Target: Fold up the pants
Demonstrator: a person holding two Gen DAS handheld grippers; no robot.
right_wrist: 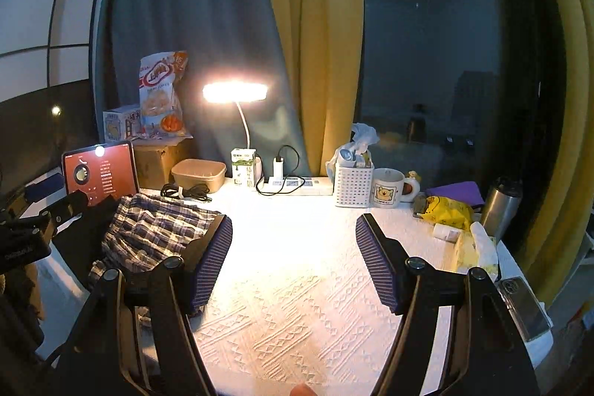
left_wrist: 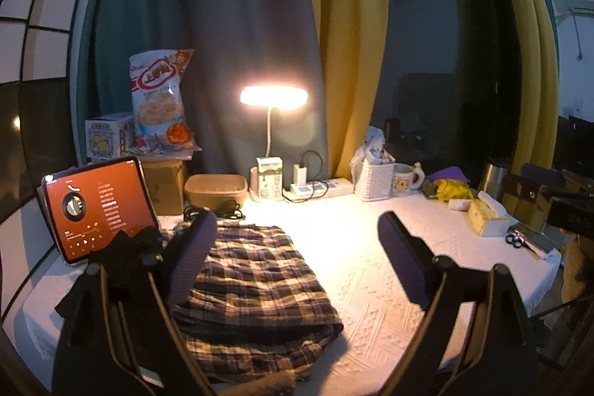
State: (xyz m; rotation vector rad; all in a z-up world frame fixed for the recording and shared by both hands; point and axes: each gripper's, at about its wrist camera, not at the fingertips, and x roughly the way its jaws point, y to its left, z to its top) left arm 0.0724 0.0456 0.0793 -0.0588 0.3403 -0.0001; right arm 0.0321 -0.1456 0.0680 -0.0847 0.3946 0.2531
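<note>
Plaid pants [left_wrist: 256,288] lie folded in layers on the tabletop [left_wrist: 371,284], left side, beside the tablet [left_wrist: 98,206]. Left gripper [left_wrist: 297,247] and right gripper [right_wrist: 293,247] both spread wide, empty. Cloth looks soft, light, limp; likely best pinched at a folded edge, through all layers.

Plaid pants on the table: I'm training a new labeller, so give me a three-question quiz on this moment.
1. True or false: the left claw is shut on the plaid pants.
2. Which stands directly beside the white basket? A) mug B) tablet C) snack bag
3. Fill in: the pants lie to the ___ of the right claw.

Key: 1 false, both claws are open and empty; 2 A; 3 left.
</note>
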